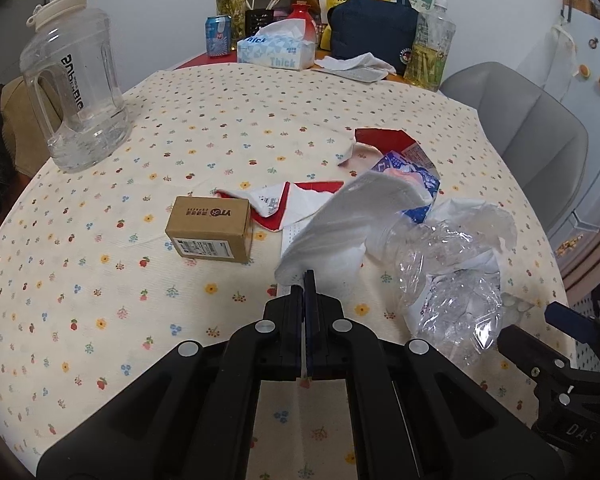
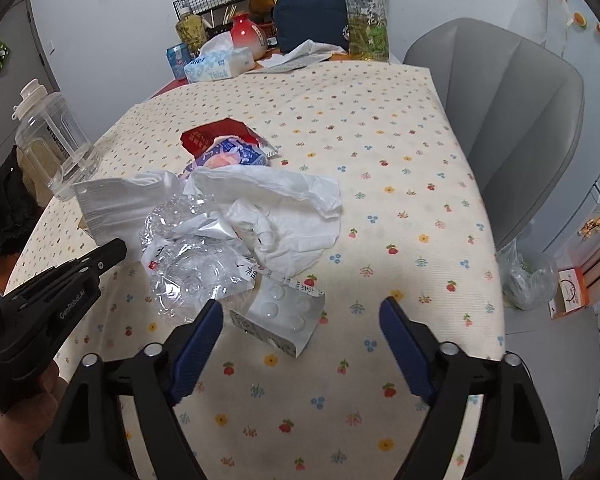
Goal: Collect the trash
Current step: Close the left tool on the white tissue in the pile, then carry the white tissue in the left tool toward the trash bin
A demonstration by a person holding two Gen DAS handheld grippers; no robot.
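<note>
My left gripper [image 1: 305, 280] is shut on the edge of a flat white packet [image 1: 340, 220], holding it tilted above the flowered tablecloth [image 1: 180, 152]. The right wrist view shows the same packet [image 2: 108, 204] at the left gripper's tip [image 2: 116, 248]. A crushed clear plastic bottle [image 2: 188, 256], a crumpled white tissue [image 2: 284, 216] and red and blue wrappers [image 2: 220, 144] lie in a heap. My right gripper [image 2: 302, 312] stands open, low over the cloth. A small blister pack [image 2: 280, 316] lies between its fingers, nearer the left one, with neither pad touching it. A small cardboard box [image 1: 210, 232] sits left of the heap.
A large clear water jug [image 1: 76, 92] stands at the table's left edge. At the far end are a tissue box [image 1: 276, 50], a can [image 1: 219, 36], a navy bag [image 1: 372, 28] and oil bottles [image 1: 430, 52]. A grey chair [image 2: 500, 120] stands at the right side.
</note>
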